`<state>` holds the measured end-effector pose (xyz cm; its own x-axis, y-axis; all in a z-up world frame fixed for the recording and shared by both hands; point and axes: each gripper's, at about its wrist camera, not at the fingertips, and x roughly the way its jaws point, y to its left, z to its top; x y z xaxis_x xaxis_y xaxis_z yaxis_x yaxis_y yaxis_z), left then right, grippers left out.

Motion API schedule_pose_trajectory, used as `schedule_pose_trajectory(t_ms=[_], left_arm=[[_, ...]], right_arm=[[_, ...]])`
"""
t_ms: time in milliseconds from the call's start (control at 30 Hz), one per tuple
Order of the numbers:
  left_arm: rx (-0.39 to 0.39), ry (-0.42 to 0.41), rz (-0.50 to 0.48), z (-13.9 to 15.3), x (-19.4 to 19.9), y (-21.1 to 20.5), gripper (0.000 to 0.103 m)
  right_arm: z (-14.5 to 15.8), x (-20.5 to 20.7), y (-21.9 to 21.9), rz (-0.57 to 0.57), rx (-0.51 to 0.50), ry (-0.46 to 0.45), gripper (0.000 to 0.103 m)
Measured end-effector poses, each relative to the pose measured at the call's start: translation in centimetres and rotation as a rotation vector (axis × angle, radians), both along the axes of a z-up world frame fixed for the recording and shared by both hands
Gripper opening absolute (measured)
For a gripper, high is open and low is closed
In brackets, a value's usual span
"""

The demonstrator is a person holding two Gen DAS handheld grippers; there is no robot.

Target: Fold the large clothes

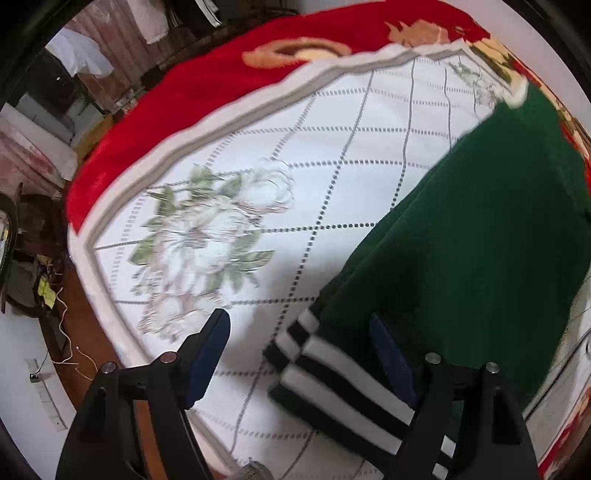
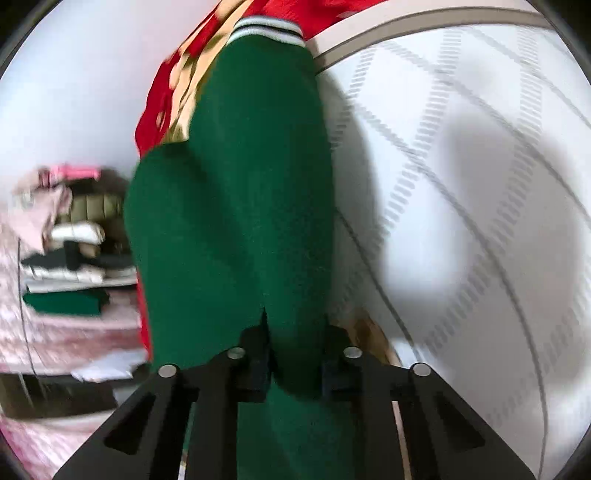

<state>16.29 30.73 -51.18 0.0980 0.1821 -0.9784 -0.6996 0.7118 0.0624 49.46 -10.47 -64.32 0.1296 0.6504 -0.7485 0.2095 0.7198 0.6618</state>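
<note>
A dark green knit garment (image 1: 461, 240) with a black-and-white striped hem (image 1: 343, 387) lies on the right side of a white floral bedspread (image 1: 295, 147). My left gripper (image 1: 301, 336) is open, its fingers wide apart just above the spread, the striped hem lying between and under them. In the right wrist view the same green garment (image 2: 236, 206) stretches away toward its striped cuff (image 2: 266, 29). My right gripper (image 2: 295, 332) is shut on the green garment, with cloth pinched between its pads.
A red patterned blanket (image 1: 207, 81) borders the bedspread. A stack of folded clothes (image 2: 74, 266) sits at the left on a pink cover. Cables and clutter (image 1: 51, 295) lie on the floor left of the bed. A white wall (image 2: 74, 92) stands behind.
</note>
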Motion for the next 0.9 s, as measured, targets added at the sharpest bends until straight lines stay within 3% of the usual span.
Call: schedule_pose_trajectory(t_ms=[200,333,467,633,700,800,833,867,900], left_arm=[[-0.009,-0.03,0.054,3.2,-3.2,-0.4,0.078],[-0.018,-0.029,0.056,3.0,-3.3,-0.4,0.077],[-0.051,-0.041,0.031,1.9,-1.4,-0.5,0.077],[-0.099,-0.058,-0.039,-0.3,2.5,-0.6,0.076],[-0.156,-0.072,-0.062,-1.5,4.3,-0.5,0.076],[-0.169,-0.054,-0.117,-3.3,7.0,-0.6,0.073],[-0.154,-0.056,-0.131,-3.6,7.7,-0.7,0.062],[-0.139,-0.078,-0.151,-3.4,8.2,-0.9,0.026],[-0.115,-0.084,-0.171,-3.0,8.6,-1.2,0.012]], right_arm=[[3.3,-11.8,-9.3,-0.157,-0.087,0.109,0.016],[4.7,-22.0,-14.5,-0.21,-0.178,0.209,0.016],[3.4,-30.4,-17.5,-0.276,-0.228,0.364,0.016],[1.1,-34.1,-19.0,-0.29,-0.194,0.441,0.024],[0.9,-33.9,-18.8,-0.248,-0.2,0.456,0.04],[1.7,-33.4,-17.9,-0.167,-0.215,0.437,0.052],[2.2,-33.5,-17.8,-0.143,-0.223,0.424,0.052],[2.7,-33.7,-18.0,-0.122,-0.233,0.416,0.053],[3.2,-33.9,-18.0,-0.105,-0.244,0.402,0.053]])
